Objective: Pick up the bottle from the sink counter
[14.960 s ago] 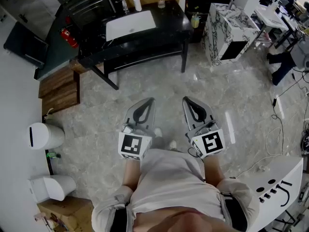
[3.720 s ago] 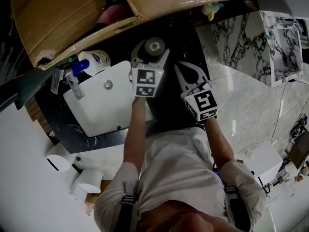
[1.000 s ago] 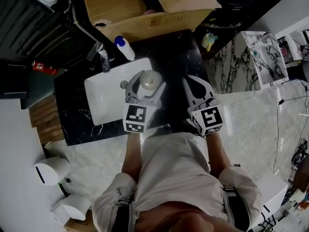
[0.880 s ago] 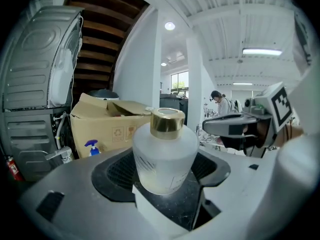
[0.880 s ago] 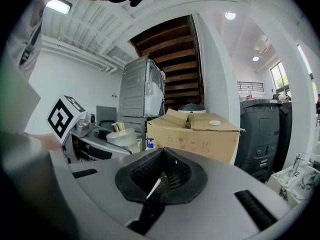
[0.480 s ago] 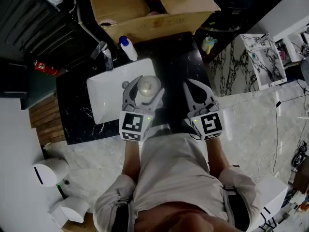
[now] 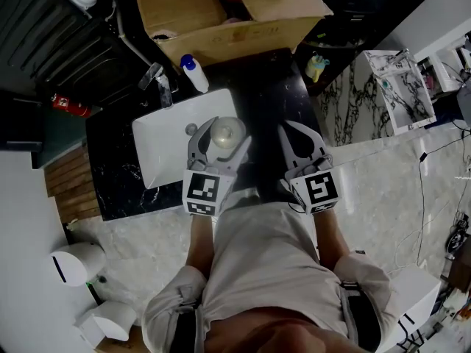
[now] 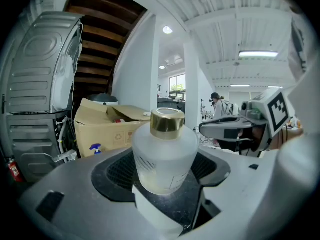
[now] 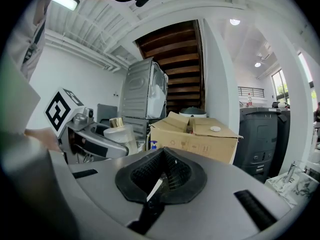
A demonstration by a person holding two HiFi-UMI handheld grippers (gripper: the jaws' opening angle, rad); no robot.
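Your left hand-held gripper (image 8: pixel 162 186) is pinching the one frosted bottle (image 8: pixel 164 156) with a gold cap, upright between its jaws. In the head view that bottle (image 7: pixel 223 132) sits at the centre of the frame, over the right edge of the single white sink (image 7: pixel 163 144) in the black table (image 7: pixel 276 87). Your right hand-held gripper (image 9: pixel 159 176) is pressed together on nothing, lower right of the bottle. One blue-capped bottle (image 7: pixel 193 73) stands near the one cardboard box (image 7: pixel 221 13), at the top.
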